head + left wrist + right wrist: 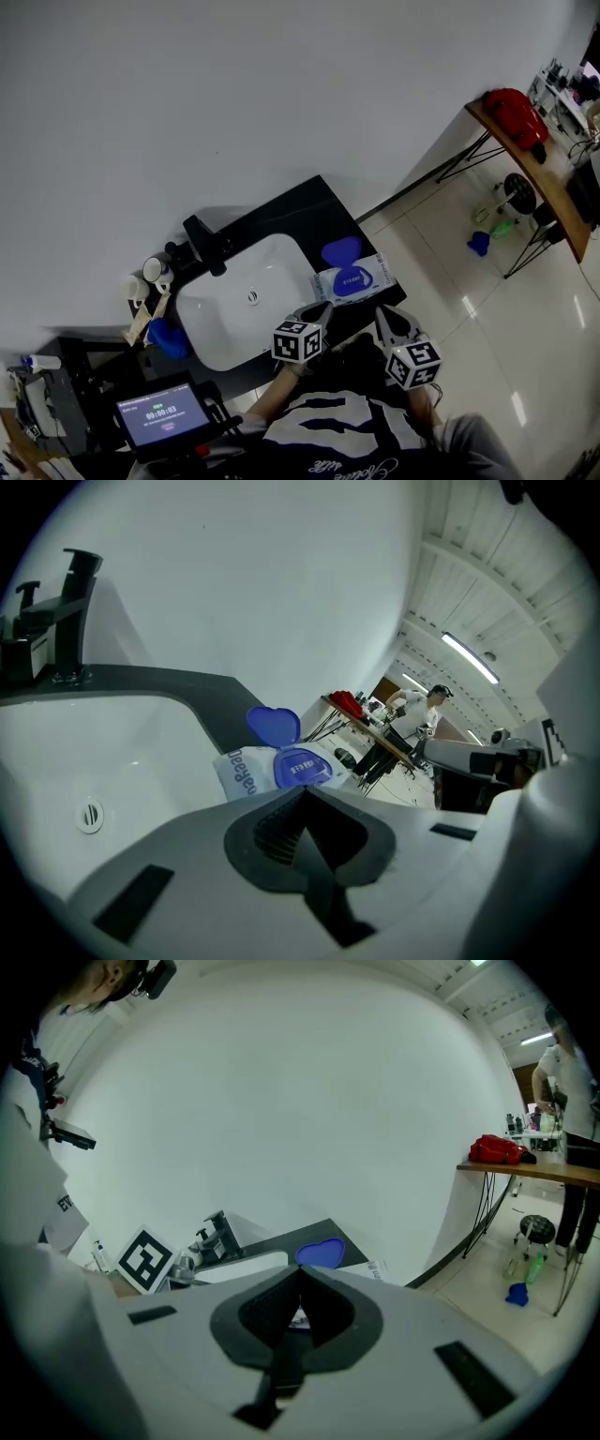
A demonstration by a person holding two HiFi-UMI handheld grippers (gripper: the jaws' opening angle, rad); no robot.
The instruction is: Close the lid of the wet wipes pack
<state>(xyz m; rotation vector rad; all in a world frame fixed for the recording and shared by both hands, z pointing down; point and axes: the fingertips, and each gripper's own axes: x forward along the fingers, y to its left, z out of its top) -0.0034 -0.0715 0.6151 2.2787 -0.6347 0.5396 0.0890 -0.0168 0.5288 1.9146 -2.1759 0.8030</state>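
The wet wipes pack [354, 279] lies on the black counter [309, 206] to the right of the basin. Its blue lid [339, 251] stands open, tipped up toward the wall. The left gripper view shows the pack [246, 772] and raised lid [274, 726] just beyond the jaws. My left gripper [320, 310] is shut and empty, near the counter's front edge, a little short of the pack. Beside it my right gripper [385, 315] is also shut and empty. In the right gripper view the blue lid [321, 1252] peeks over the closed jaws.
A white basin [239, 300] with a black tap [208, 246] fills the counter's left part. Cups [155, 270] and a blue item [169, 339] sit at its left end. A timer screen [161, 412] is below. A wooden table [525, 155] with a red bag stands far right.
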